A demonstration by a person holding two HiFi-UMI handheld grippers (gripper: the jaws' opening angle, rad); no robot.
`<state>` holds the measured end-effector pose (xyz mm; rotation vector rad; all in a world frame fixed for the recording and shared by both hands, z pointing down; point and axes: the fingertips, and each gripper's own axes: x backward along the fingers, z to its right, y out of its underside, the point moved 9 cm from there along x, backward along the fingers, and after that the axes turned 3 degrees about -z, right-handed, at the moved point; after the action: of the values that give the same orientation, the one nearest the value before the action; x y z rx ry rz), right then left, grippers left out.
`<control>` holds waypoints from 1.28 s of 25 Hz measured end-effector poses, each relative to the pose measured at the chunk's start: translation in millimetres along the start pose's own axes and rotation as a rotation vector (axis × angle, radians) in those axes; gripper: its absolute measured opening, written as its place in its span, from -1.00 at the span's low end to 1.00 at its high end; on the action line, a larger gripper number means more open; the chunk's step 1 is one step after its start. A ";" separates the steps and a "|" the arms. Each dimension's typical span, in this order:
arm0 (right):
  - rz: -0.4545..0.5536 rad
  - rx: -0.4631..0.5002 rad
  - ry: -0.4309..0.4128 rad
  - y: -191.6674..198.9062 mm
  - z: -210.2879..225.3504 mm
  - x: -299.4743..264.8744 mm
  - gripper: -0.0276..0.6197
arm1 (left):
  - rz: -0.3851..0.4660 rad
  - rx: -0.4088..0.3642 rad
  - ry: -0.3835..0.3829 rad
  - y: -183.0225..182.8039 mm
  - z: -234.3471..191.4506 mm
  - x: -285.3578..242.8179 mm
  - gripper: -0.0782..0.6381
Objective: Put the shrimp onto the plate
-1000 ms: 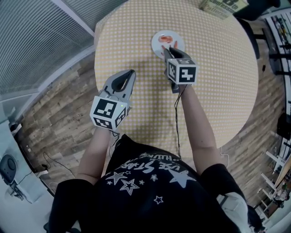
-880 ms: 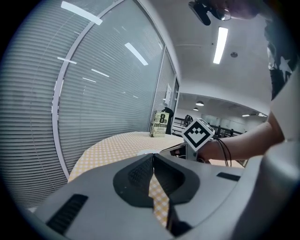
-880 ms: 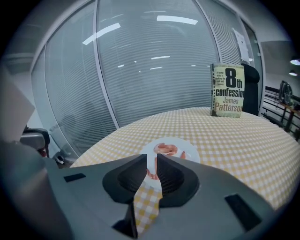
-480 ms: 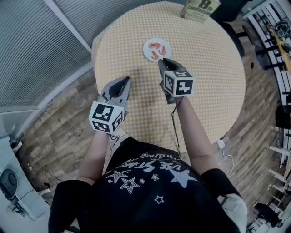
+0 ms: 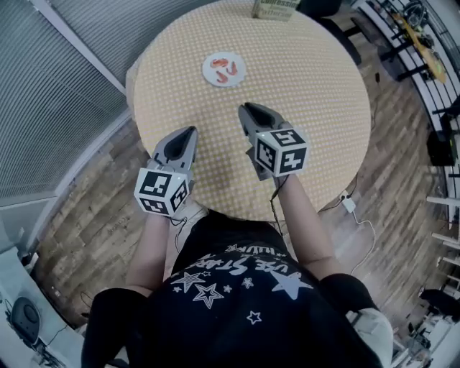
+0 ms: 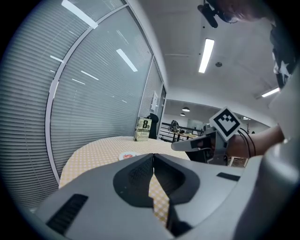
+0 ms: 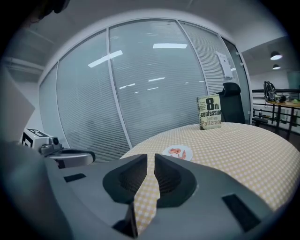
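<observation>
A small white plate (image 5: 239, 73) lies on the far left part of the round table and holds orange shrimp (image 5: 220, 66). The right gripper view shows the plate (image 7: 189, 154) and shrimp (image 7: 175, 151) just beyond the jaws. My right gripper (image 5: 246, 108) hovers over the table well short of the plate. It is empty, with only a narrow gap between its tips. My left gripper (image 5: 188, 132) hangs over the table's near left edge, shut on nothing. In the left gripper view, the plate (image 6: 127, 155) is small and far off, and the right gripper (image 6: 199, 143) crosses at the right.
The round table (image 5: 309, 86) has a yellow checked cloth. A book (image 5: 275, 7) stands upright at its far edge and also shows as the book (image 7: 210, 112). A glass wall with blinds (image 5: 65, 86) runs close on the left. Wooden floor and a cable (image 5: 359, 215) lie on the right.
My right gripper has drawn back from the plate toward the person, leaving the shrimp on it. The left gripper has shifted slightly nearer too. The head view has pulled back.
</observation>
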<state>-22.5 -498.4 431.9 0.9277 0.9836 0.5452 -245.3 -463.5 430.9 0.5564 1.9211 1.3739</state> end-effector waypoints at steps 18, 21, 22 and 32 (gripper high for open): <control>0.011 -0.084 -0.114 55.8 5.8 75.6 -0.75 | -0.033 0.005 0.004 23.3 79.1 2.0 -0.76; 0.020 -0.090 -0.137 65.3 7.1 100.3 -0.75 | -0.031 -0.005 -0.017 24.9 102.6 15.7 -0.76; 0.025 -0.087 -0.144 67.2 7.2 109.5 -0.75 | -0.026 -0.010 -0.023 24.8 111.7 21.0 -0.76; 0.125 -0.046 -0.222 65.7 1.4 197.4 -0.75 | 0.051 -0.042 -0.094 21.9 197.6 71.2 -0.76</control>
<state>72.5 -316.5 397.9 0.9898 0.7142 0.5546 -146.0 -281.1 392.6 0.6425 1.8110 1.3919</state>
